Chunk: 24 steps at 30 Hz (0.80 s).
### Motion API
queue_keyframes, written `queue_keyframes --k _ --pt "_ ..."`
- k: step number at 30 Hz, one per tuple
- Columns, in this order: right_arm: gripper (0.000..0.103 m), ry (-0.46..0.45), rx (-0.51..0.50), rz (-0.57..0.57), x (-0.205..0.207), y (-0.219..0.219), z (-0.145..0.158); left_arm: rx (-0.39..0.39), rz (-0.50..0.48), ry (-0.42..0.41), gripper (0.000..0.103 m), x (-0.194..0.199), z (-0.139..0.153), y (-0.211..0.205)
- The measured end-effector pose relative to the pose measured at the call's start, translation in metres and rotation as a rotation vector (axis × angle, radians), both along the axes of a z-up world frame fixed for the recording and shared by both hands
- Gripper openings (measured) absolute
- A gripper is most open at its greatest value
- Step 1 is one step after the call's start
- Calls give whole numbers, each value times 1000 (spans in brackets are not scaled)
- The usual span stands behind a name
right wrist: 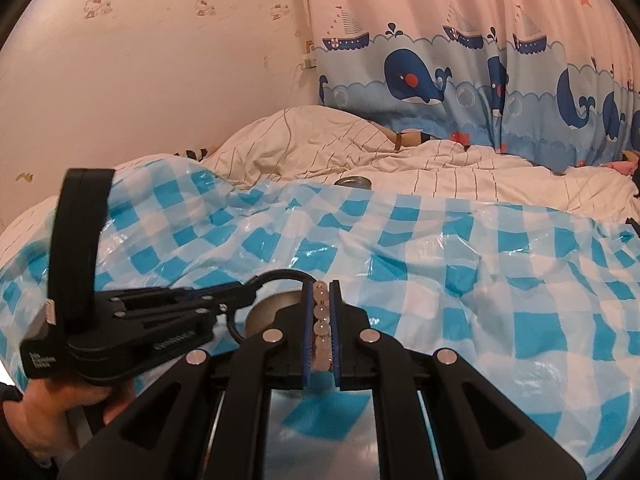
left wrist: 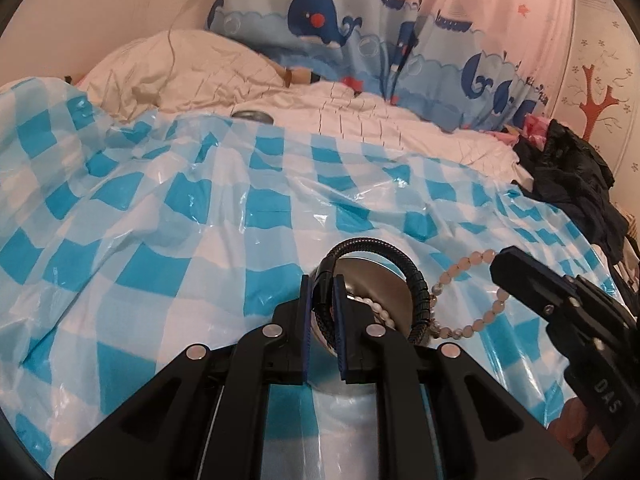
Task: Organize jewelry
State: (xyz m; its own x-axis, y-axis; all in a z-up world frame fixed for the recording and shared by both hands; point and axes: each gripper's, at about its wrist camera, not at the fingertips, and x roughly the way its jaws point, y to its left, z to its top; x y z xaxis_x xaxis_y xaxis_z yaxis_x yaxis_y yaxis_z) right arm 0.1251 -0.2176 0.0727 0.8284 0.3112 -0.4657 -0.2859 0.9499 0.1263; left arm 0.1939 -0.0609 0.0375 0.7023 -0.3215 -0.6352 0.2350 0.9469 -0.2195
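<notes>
My left gripper (left wrist: 323, 280) is shut on a black braided bracelet (left wrist: 404, 260), whose loop arches over a round metal tin (left wrist: 380, 288) lying on the checked plastic sheet. A white pearl strand (left wrist: 374, 303) lies in the tin. At the right of the left wrist view, my right gripper (left wrist: 499, 267) is shut on a pale pink bead bracelet (left wrist: 460, 268) that hangs in a loop beside the tin. In the right wrist view the pink beads (right wrist: 321, 316) sit between the right gripper's (right wrist: 322, 283) pads. The left gripper (right wrist: 248, 291) holds the black bracelet (right wrist: 280, 274) over the tin (right wrist: 270, 307).
A blue-and-white checked plastic sheet (left wrist: 200, 208) covers the bed. A second round metal piece (left wrist: 253, 116) lies at its far edge by the white striped bedding (left wrist: 360, 120). Dark clothing (left wrist: 572, 176) is piled at the right. A whale-print curtain (right wrist: 440, 80) hangs behind. A hand (right wrist: 60, 400) holds the left gripper.
</notes>
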Motion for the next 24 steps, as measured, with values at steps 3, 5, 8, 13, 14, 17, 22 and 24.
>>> queue_keyframes --k 3,5,8,13,14,17,22,24 --pt "9 7 19 4 12 4 -4 1 2 29 11 9 -6 0" --pt "9 47 29 24 23 8 -12 4 -7 39 11 7 -8 2" --pt "10 111 34 18 30 9 -25 20 -19 38 14 0 -6 5" --pt "43 130 61 -20 16 -4 -23 32 -3 52 14 -18 -1 20" --pt "43 133 67 -25 10 -6 -21 31 -2 54 14 -22 0 23" --pt "48 171 64 -24 -13 -8 -19 26 -5 72 17 -43 0 34" --pt "53 252 24 -3 -72 -1 -34 56 -53 125 21 -84 -14 40" --pt "53 278 24 17 -91 4 -40 73 -83 140 21 -98 -20 37"
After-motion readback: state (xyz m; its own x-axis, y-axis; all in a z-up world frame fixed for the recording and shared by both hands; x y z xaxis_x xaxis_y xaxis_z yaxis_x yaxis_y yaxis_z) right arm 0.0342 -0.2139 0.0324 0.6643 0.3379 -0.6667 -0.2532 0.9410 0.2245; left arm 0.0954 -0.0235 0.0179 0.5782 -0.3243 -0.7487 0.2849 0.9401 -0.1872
